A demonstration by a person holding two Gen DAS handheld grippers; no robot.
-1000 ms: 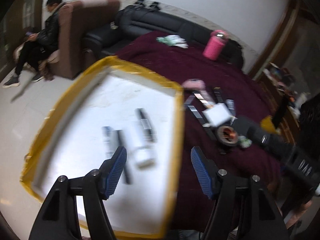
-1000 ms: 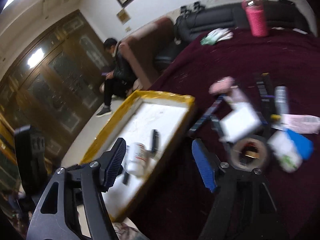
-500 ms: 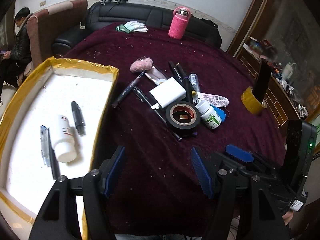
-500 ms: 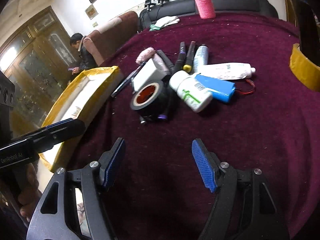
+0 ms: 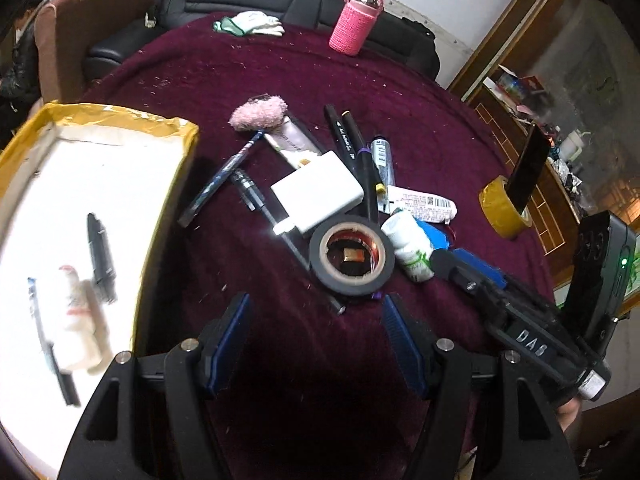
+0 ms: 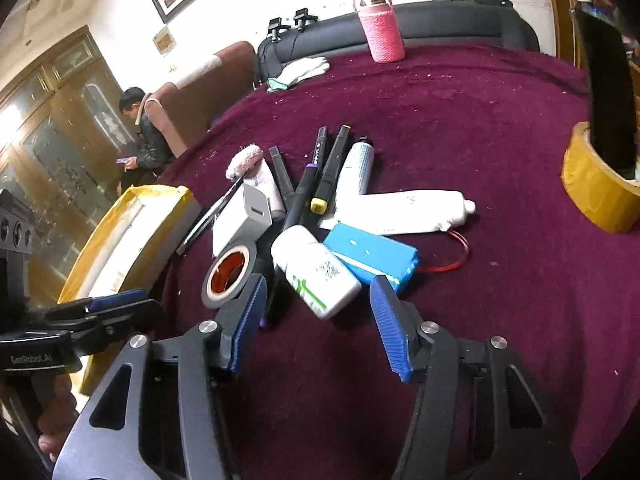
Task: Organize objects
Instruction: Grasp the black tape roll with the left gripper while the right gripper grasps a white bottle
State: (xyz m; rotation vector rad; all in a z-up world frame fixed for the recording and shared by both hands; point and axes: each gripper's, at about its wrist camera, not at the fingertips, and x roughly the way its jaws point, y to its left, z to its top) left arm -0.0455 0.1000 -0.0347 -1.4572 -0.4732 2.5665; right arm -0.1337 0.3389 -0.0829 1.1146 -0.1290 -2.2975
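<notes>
1. My left gripper (image 5: 316, 332) hangs open over the red cloth (image 5: 280, 80).
2. A black tape roll (image 5: 352, 256) lies just ahead.
3. The yellow tray (image 5: 168, 208) holds pens.

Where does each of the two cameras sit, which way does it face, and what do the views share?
Left wrist: on the left gripper, facing down over the maroon table at the black tape roll, tray on its left; open jaws, with the right gripper at its right.
Right wrist: on the right gripper, facing down at the white pill bottle; jaws closing, nothing gripped; left gripper and a hand show.
Shared: tape roll, bottle, white charger, pink bottle, yellow tape.
</notes>
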